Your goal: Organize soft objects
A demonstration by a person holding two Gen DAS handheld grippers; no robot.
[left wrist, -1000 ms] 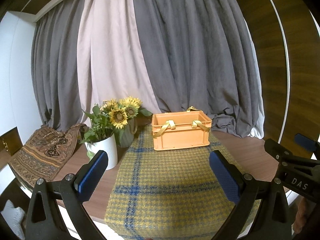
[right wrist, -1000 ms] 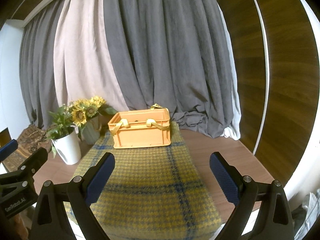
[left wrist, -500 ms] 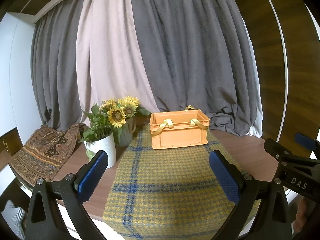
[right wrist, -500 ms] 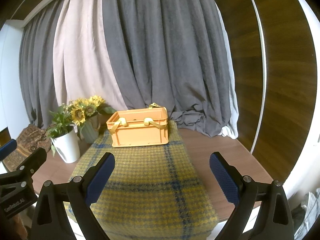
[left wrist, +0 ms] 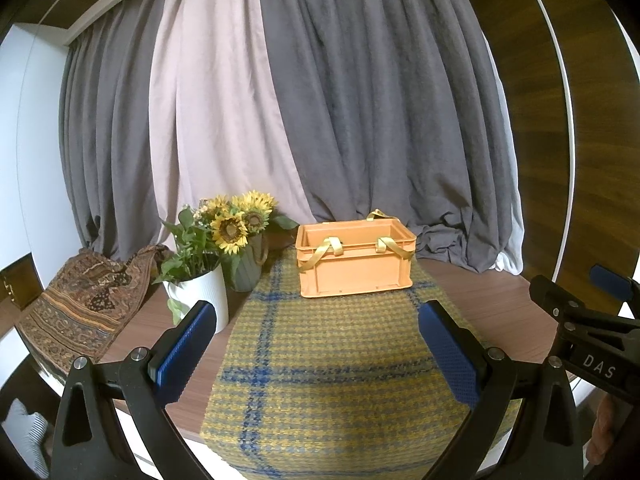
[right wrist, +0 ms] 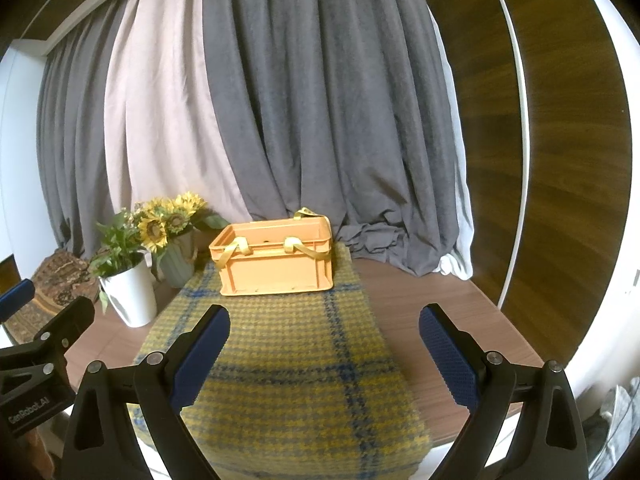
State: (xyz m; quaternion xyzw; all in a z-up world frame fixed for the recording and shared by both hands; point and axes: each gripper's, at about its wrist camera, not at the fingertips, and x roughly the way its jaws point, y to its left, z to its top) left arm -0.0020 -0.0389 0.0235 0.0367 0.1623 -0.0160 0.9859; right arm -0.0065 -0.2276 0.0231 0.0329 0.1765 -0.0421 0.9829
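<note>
An orange plastic crate (left wrist: 355, 258) (right wrist: 277, 256) with yellow strap handles stands at the far end of a yellow and blue plaid cloth (left wrist: 336, 360) (right wrist: 280, 376) laid along the table. A patterned brown fabric (left wrist: 84, 300) (right wrist: 56, 280) is draped at the table's left end. My left gripper (left wrist: 318, 354) hovers open over the near part of the plaid cloth, holding nothing. My right gripper (right wrist: 324, 354) is open too, beside it on the right, also well short of the crate. The crate's inside is mostly hidden.
A white pot of green plants (left wrist: 198, 292) (right wrist: 128, 292) and a grey-green vase of sunflowers (left wrist: 244, 264) (right wrist: 178, 260) stand left of the cloth. Grey and pink curtains (left wrist: 320, 100) hang behind. Bare wooden tabletop (right wrist: 432, 308) lies right of the cloth, before a wood wall panel (right wrist: 576, 160).
Both grippers have drawn back slightly from the table; the crate and cloth look a little farther away. The jaws have stayed wide.
</note>
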